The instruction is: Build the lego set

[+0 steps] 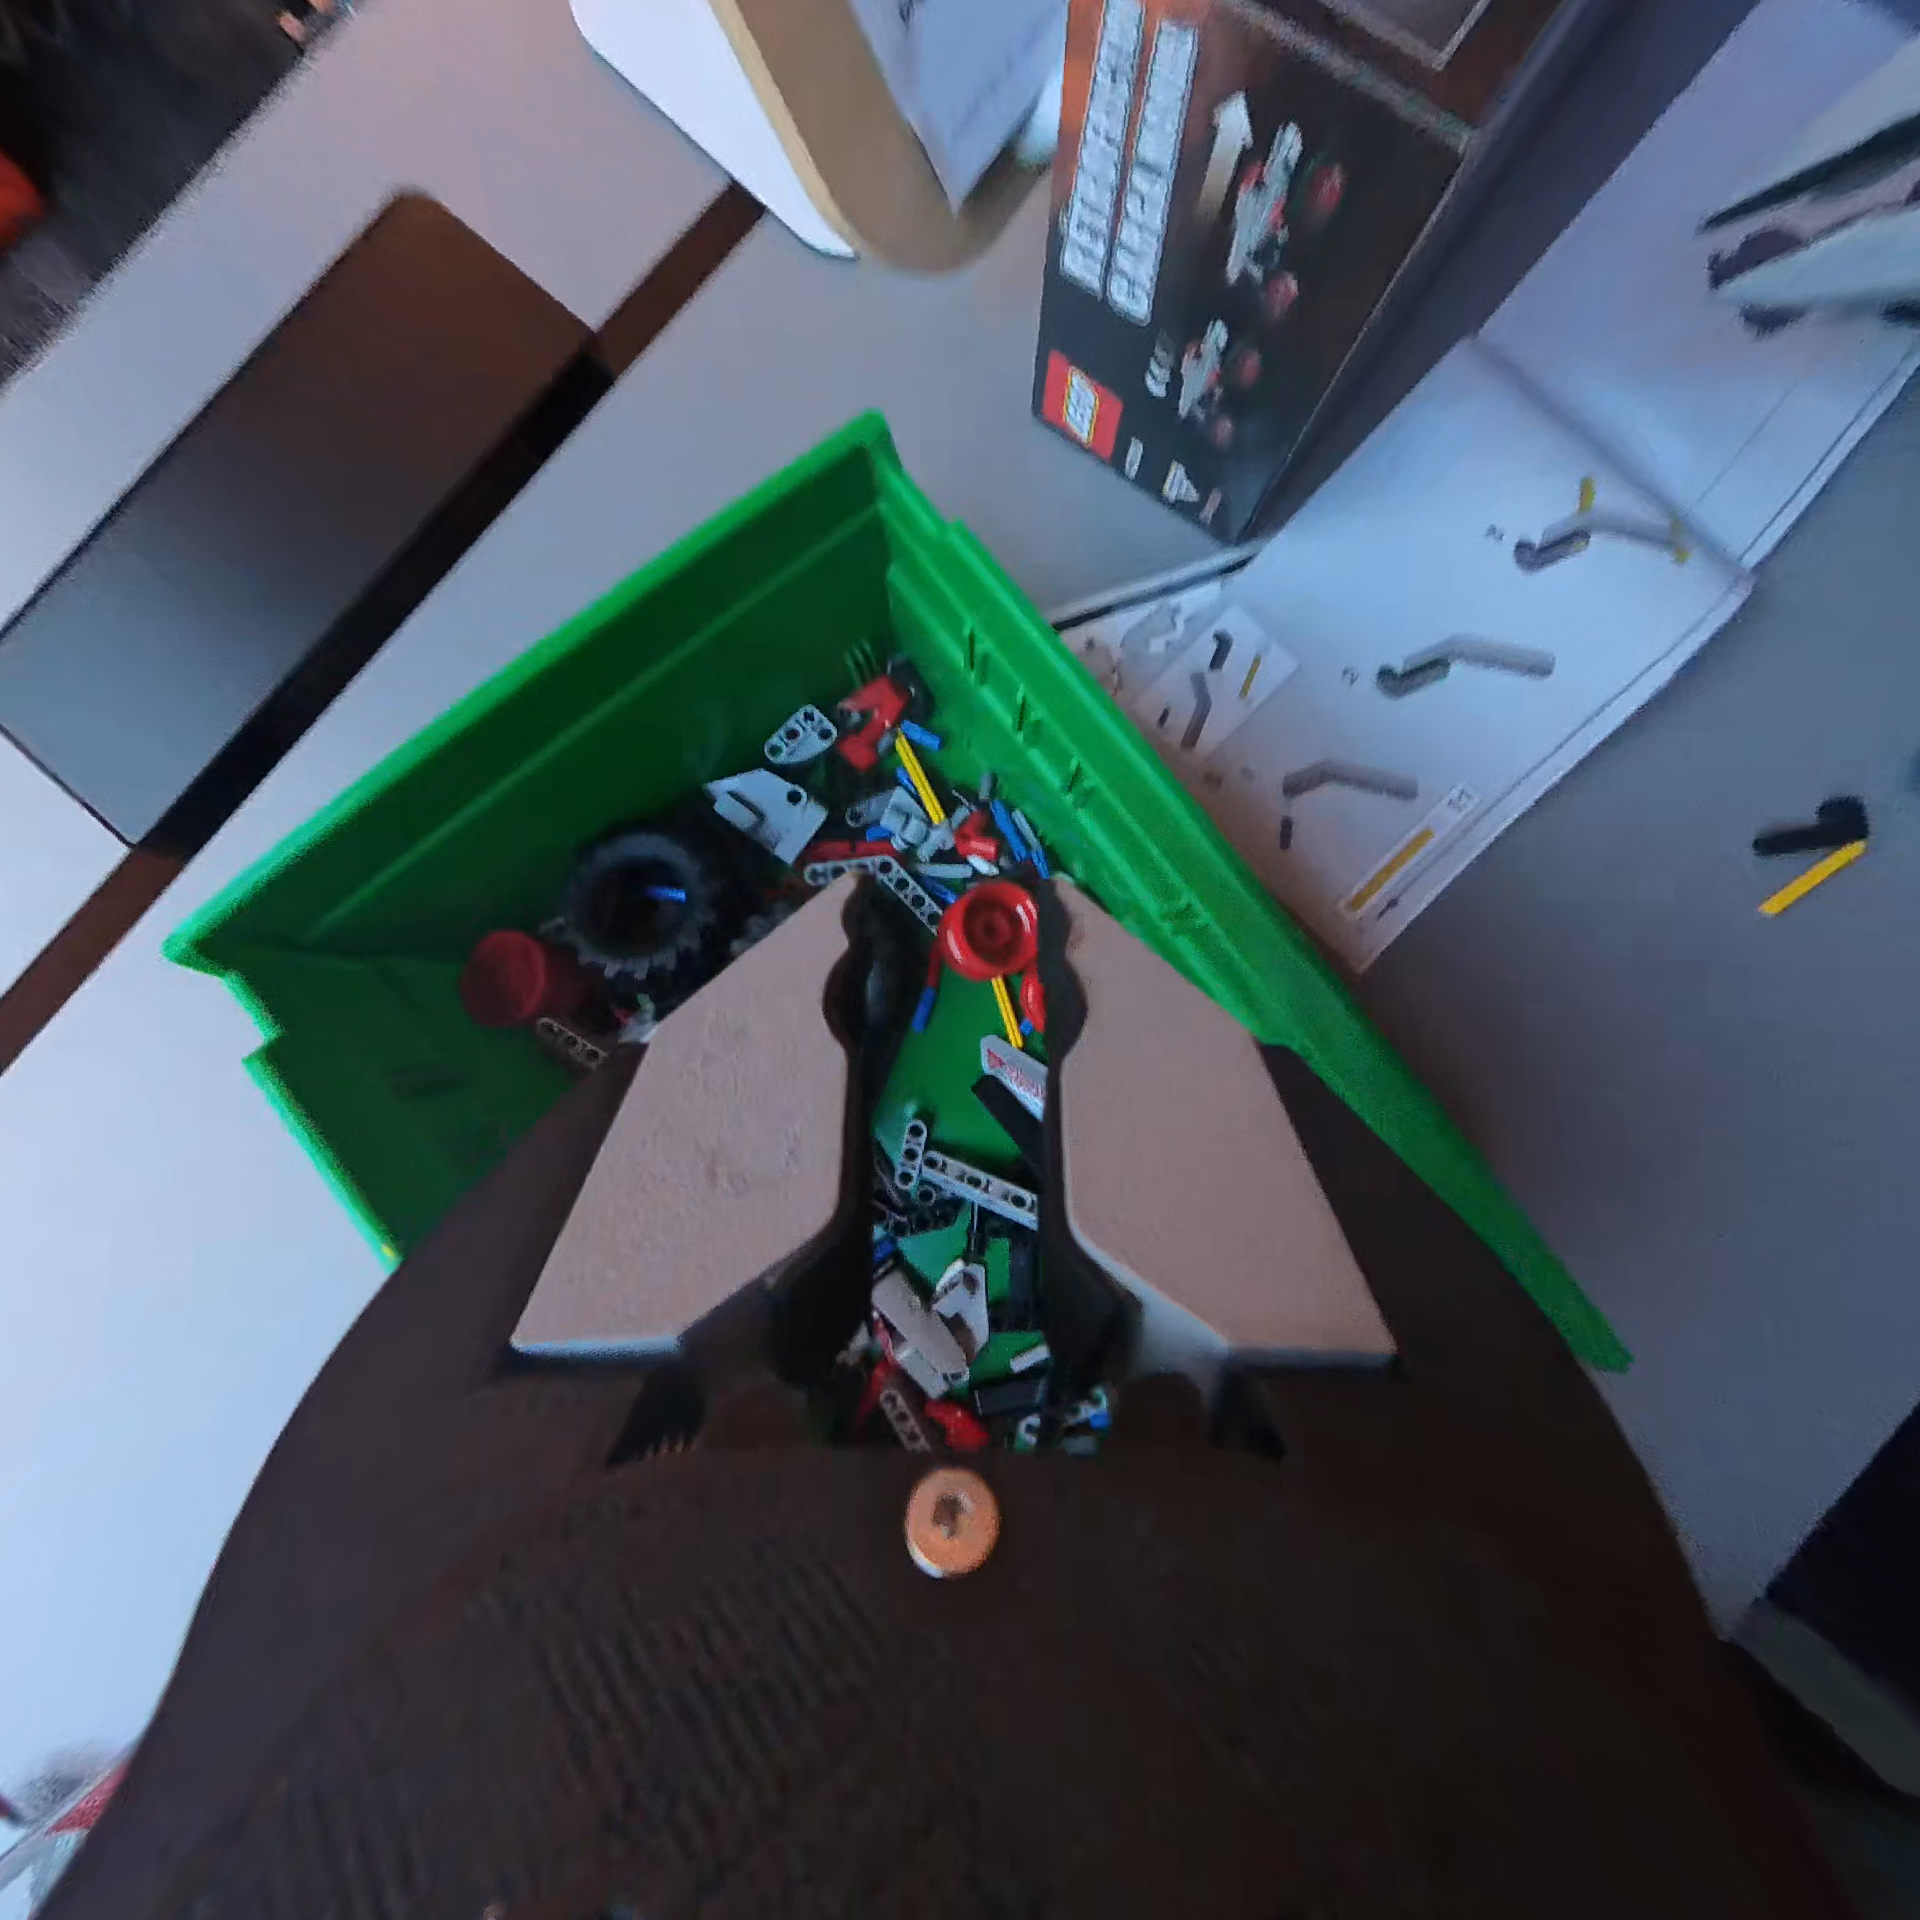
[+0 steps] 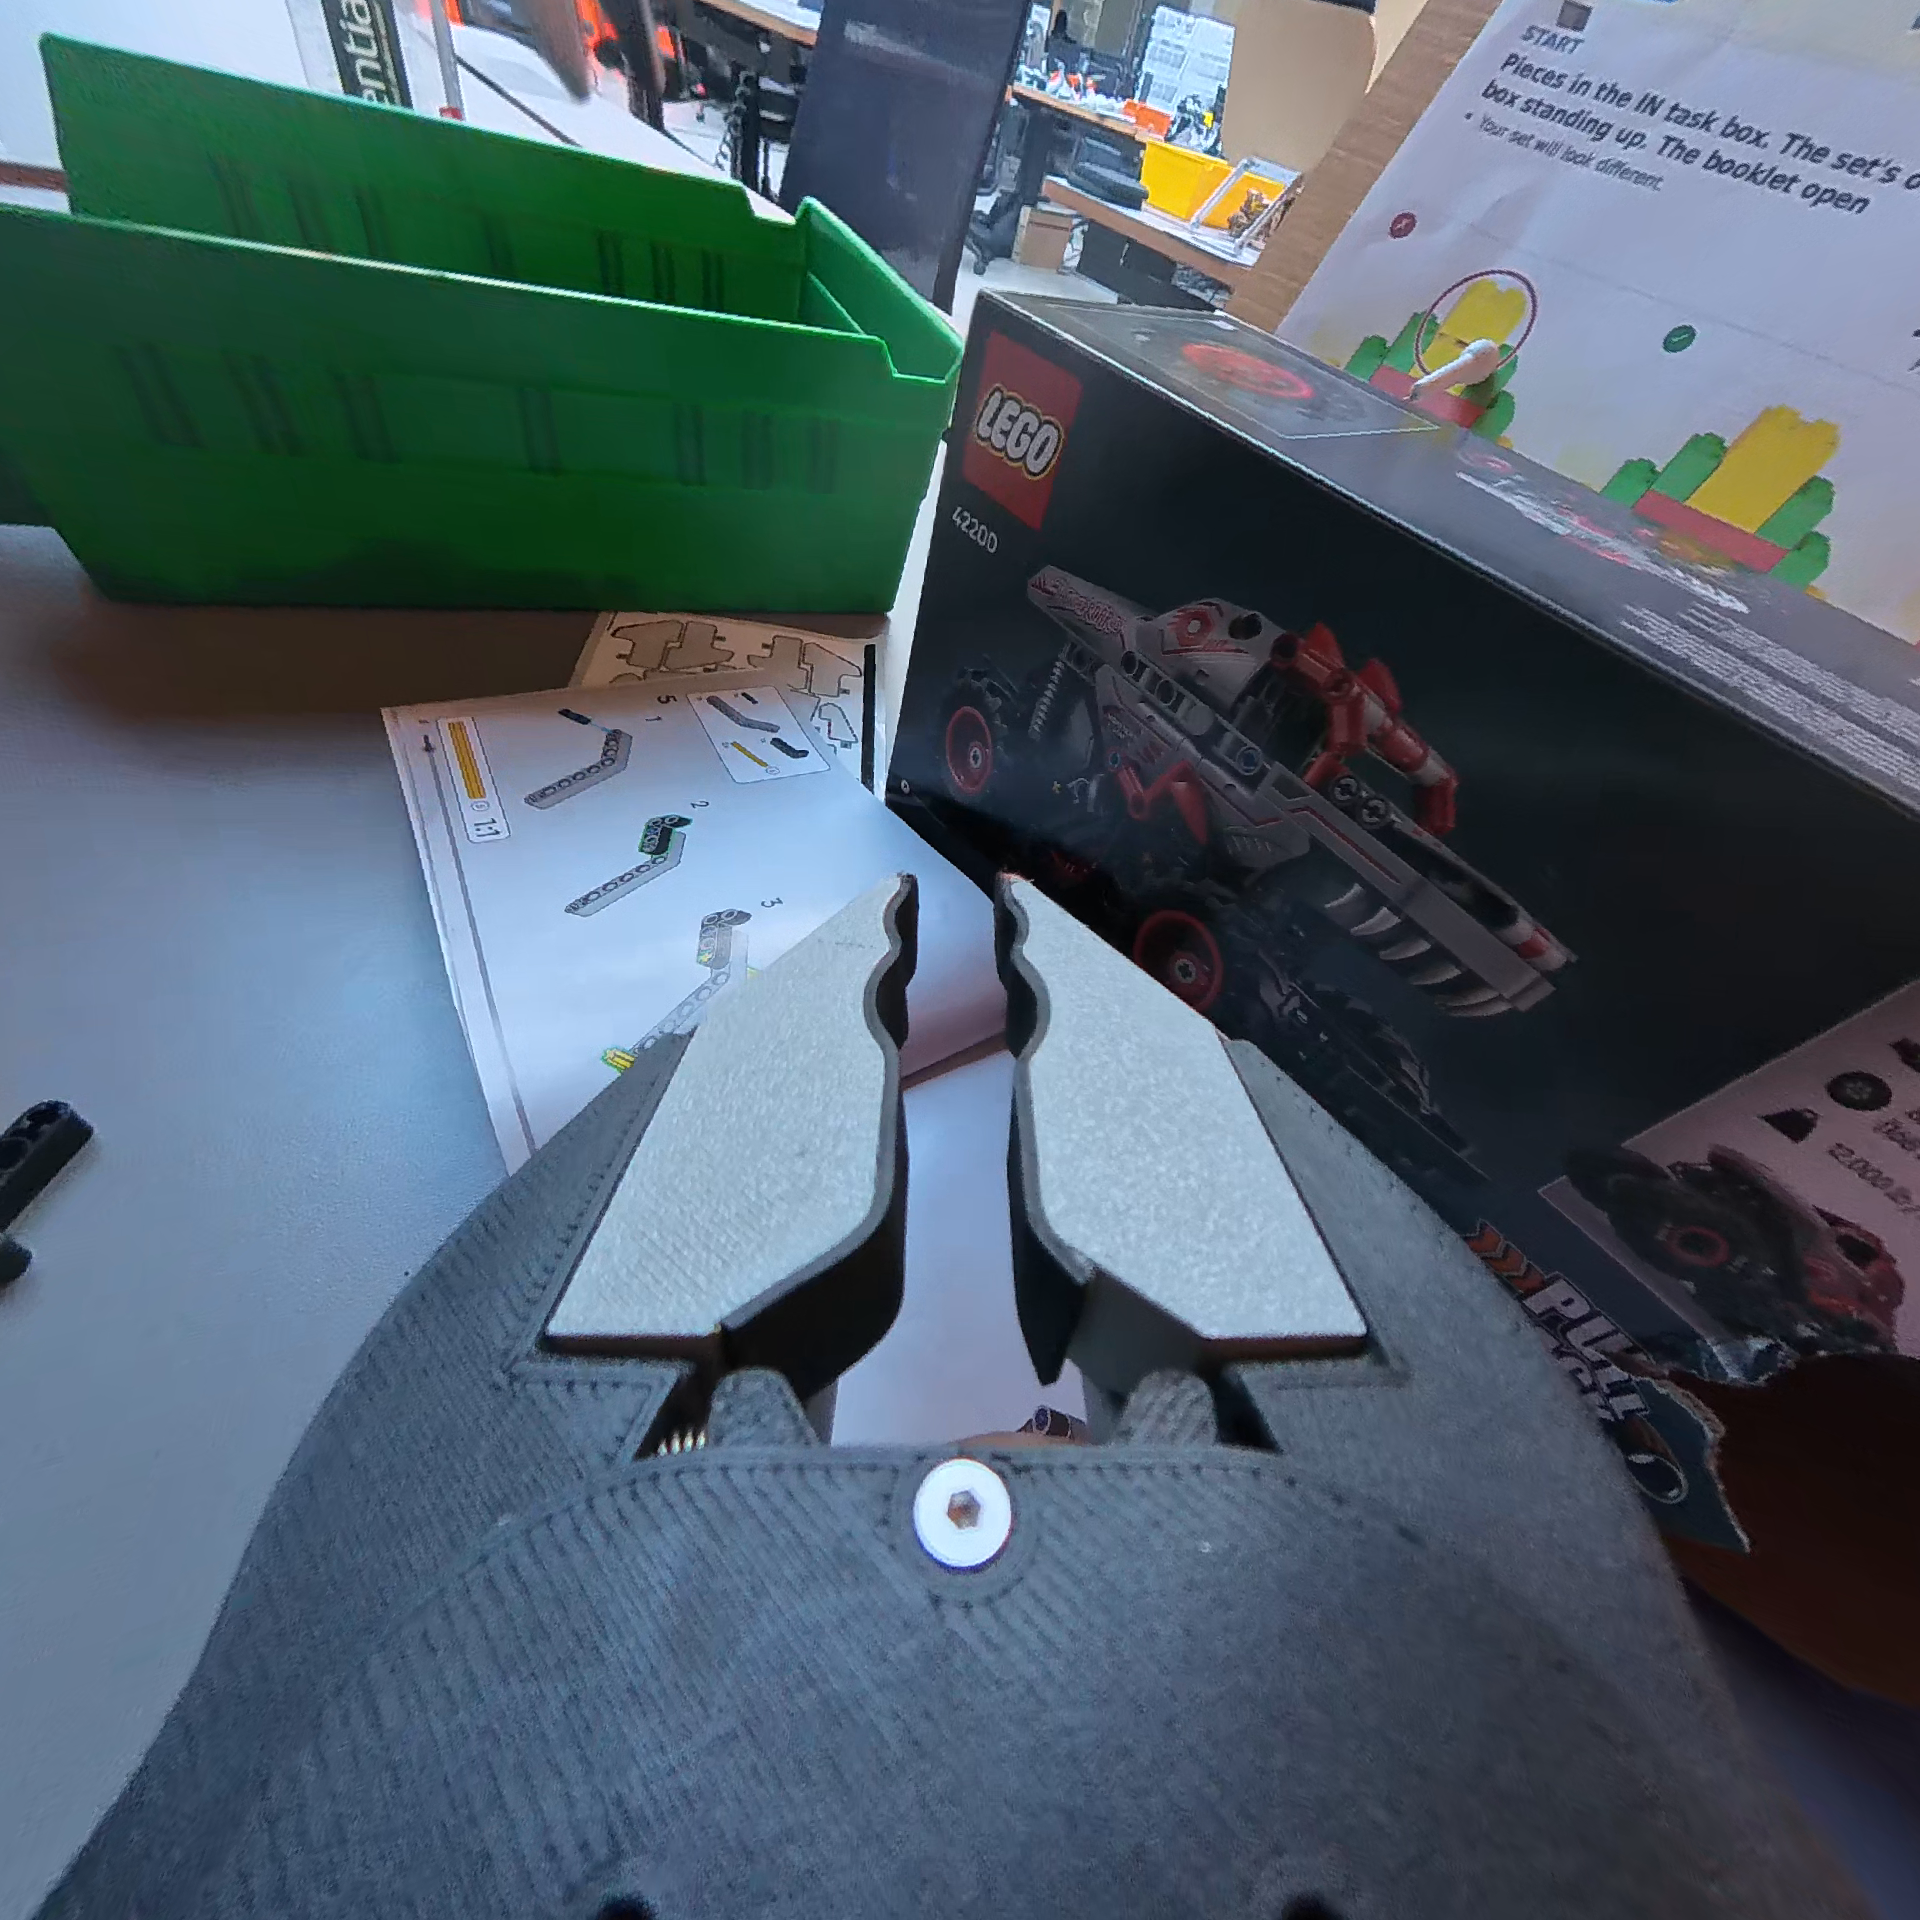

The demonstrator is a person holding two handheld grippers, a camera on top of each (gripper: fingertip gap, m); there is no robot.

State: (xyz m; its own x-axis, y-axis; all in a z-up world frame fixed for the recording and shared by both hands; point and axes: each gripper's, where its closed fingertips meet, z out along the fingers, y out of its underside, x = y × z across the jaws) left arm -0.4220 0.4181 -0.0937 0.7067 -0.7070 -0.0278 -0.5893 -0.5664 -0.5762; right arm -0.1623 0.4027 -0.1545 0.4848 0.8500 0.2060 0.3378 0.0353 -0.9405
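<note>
A green bin (image 1: 540, 717) holds several loose Lego pieces: a black tyre (image 1: 639, 899), red wheel hubs, grey beams, blue pins, yellow axles. My left gripper (image 1: 956, 904) is open and reaches down into the bin. A red wheel hub (image 1: 987, 930) lies between its fingertips, close to the right finger; the view is blurred. My right gripper (image 2: 953, 899) is empty with its jaws a little apart, low over the open instruction booklet (image 2: 623, 831) beside the Lego box (image 2: 1351, 727). The bin also shows in the right wrist view (image 2: 468, 447).
The booklet (image 1: 1455, 644) and the standing Lego box (image 1: 1195, 260) sit right of the bin. A black beam (image 1: 1813, 826) and a yellow axle (image 1: 1813, 881) lie on the table; the beam also shows at the left edge of the right wrist view (image 2: 36, 1143). A printed sheet (image 2: 1662, 208) stands behind the box.
</note>
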